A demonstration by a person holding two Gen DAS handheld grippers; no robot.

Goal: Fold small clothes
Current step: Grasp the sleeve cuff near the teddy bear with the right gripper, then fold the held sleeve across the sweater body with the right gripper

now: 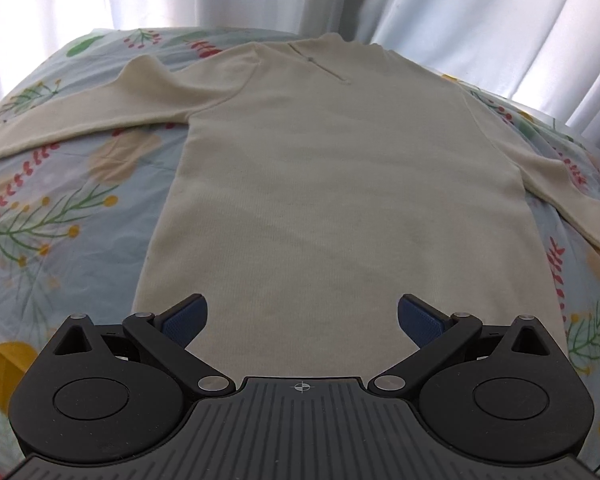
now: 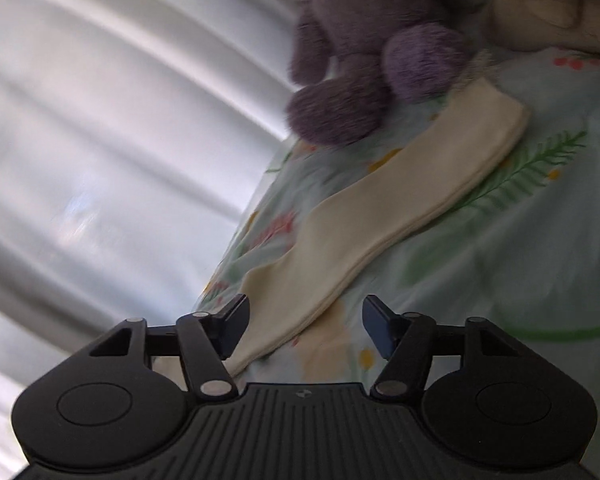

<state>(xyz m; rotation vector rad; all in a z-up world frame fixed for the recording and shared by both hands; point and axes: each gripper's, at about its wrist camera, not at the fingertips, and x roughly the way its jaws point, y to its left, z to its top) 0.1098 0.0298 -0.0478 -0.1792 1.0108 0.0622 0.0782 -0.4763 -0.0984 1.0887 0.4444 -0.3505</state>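
- A cream long-sleeved sweater [image 1: 332,184] lies flat, front up, on a bed covered by a floral sheet [image 1: 56,216]; its short zip collar [image 1: 320,65] points toward the white curtain [image 1: 480,12] behind the bed.
- From the sweater's body, one sleeve [image 1: 84,108] stretches out to the picture's left across the sheet, and the other sleeve [image 1: 572,196] runs off to the right.
- The left tongs [image 1: 302,316] hover over the sweater's hem end, spread wide, with nothing between the blue pads [image 1: 184,320].
- The right tongs [image 2: 304,326] stand part-way apart over the sweater's right sleeve [image 2: 384,208]. The sleeve passes between the fingers, and no pad presses on it.
- In the right wrist view that sleeve lies slantwise on the sheet, its cuff end just beside a purple plush toy [image 2: 364,60].
- Beyond the plush toy, further from the sweater, sits a beige plush object [image 2: 556,8], too blurred to tell more.
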